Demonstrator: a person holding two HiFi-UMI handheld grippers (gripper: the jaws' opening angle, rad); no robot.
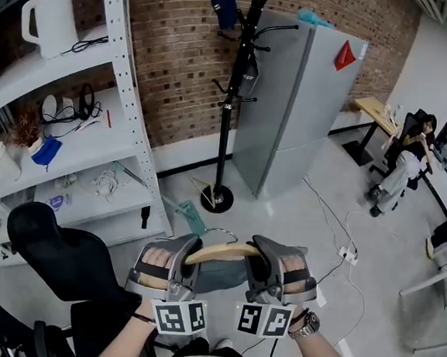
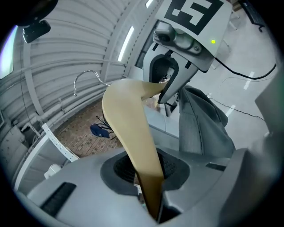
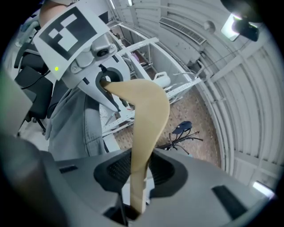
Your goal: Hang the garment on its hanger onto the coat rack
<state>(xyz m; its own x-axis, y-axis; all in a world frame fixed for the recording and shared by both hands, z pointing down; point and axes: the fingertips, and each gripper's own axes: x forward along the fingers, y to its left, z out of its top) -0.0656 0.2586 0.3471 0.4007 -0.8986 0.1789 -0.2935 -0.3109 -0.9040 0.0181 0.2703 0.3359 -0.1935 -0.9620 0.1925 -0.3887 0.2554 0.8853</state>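
A curved wooden hanger [image 1: 225,253] is held level between my two grippers, and a grey garment [image 1: 219,276] droops from it. My left gripper [image 1: 188,258] is shut on the hanger's left arm [image 2: 128,128]. The right gripper [image 1: 256,264] is shut on its right arm [image 3: 146,119]. The metal hook [image 1: 219,232] points away from me. Well ahead stands the black coat rack [image 1: 229,97] on its round base, with a dark blue item [image 1: 223,3] on an upper peg. In the left gripper view the garment [image 2: 202,124] hangs below the other gripper.
A grey fridge [image 1: 300,103] stands right of the rack against the brick wall. A white metal shelf unit [image 1: 127,126] with a kettle [image 1: 51,19] is on the left. A black chair [image 1: 61,261] sits near my left. Cables [image 1: 341,250] cross the floor; a seated person [image 1: 404,162] is far right.
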